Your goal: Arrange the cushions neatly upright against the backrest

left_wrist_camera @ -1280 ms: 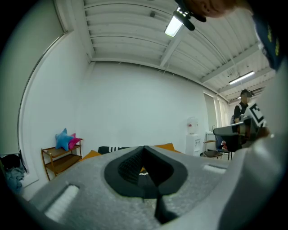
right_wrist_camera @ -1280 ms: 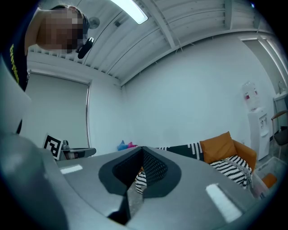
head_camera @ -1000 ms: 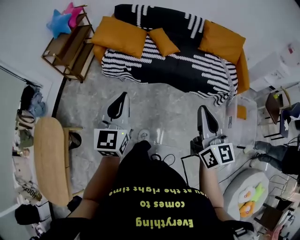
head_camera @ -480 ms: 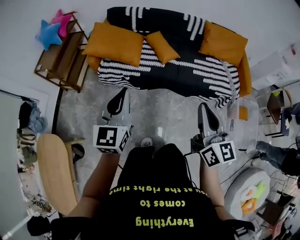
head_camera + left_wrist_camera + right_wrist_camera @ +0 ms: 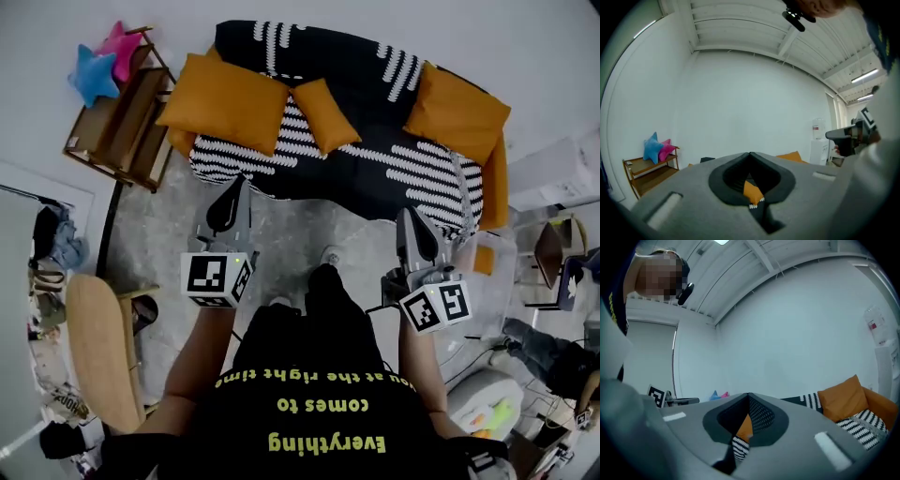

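Left gripper (image 5: pixel 242 184) and right gripper (image 5: pixel 406 217) are both pinched shut on nothing. Each gripper view shows the jaws meeting at a point with only the distant sofa beyond. They hang over bare floor, short of the black-and-white patterned sofa (image 5: pixel 375 159). Three orange cushions sit on it. A large cushion (image 5: pixel 225 101) slumps at the left end, and a small cushion (image 5: pixel 323 114) lies askew on the seat just beside it. A right cushion (image 5: pixel 459 111) is tipped into the far corner, well apart from the other two. None is touched yet.

Likely trouble: shut jaws would only shove a cushion flat, so they must open first. Soft filling may fold around a narrow pinch and flop forward once released. A deep bite could also catch the loose patterned cover and drag it off the seat.

Yellow print on the person's black shirt (image 5: pixel 323 412) reads "Everything comes to", with a further line ending "at the right time". Each gripper's cube carries a square black-and-white marker and no words.
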`<action>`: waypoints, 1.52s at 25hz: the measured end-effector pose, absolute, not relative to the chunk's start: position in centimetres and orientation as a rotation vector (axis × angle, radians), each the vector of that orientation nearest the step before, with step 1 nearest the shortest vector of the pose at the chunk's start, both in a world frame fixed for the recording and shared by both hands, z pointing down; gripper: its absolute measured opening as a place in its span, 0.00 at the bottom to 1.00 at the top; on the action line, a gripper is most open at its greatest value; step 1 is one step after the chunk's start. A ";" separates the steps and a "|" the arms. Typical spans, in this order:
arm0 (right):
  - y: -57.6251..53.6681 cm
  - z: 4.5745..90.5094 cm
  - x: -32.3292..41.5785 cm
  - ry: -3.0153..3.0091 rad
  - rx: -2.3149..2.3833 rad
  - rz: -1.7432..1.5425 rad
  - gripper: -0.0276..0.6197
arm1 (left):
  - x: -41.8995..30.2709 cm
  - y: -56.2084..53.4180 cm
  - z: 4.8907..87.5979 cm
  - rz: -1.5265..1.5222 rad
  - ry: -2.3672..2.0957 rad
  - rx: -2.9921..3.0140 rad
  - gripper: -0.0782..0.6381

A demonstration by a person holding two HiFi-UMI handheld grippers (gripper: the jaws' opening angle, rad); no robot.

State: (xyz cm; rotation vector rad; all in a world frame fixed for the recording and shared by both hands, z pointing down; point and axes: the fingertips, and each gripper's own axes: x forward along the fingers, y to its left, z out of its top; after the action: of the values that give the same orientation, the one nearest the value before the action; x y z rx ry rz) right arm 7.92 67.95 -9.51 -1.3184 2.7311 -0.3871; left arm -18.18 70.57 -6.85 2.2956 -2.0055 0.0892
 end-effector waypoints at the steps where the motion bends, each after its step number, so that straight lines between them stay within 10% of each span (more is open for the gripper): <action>1: 66.0 -9.9 8.3 2.737 -1.300 -0.381 0.06 | -18.3 69.1 -7.1 0.084 -2.032 2.273 0.11; 38: 21.4 -10.4 0.6 2.789 -1.332 -0.357 0.06 | -22.8 20.9 -7.2 0.065 -1.906 2.383 0.11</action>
State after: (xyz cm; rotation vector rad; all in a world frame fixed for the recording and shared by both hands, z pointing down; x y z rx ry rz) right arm 0.60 21.40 -10.36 -1.3316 2.7894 -0.3566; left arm -22.80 20.87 -7.17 2.3830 -1.9062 0.0653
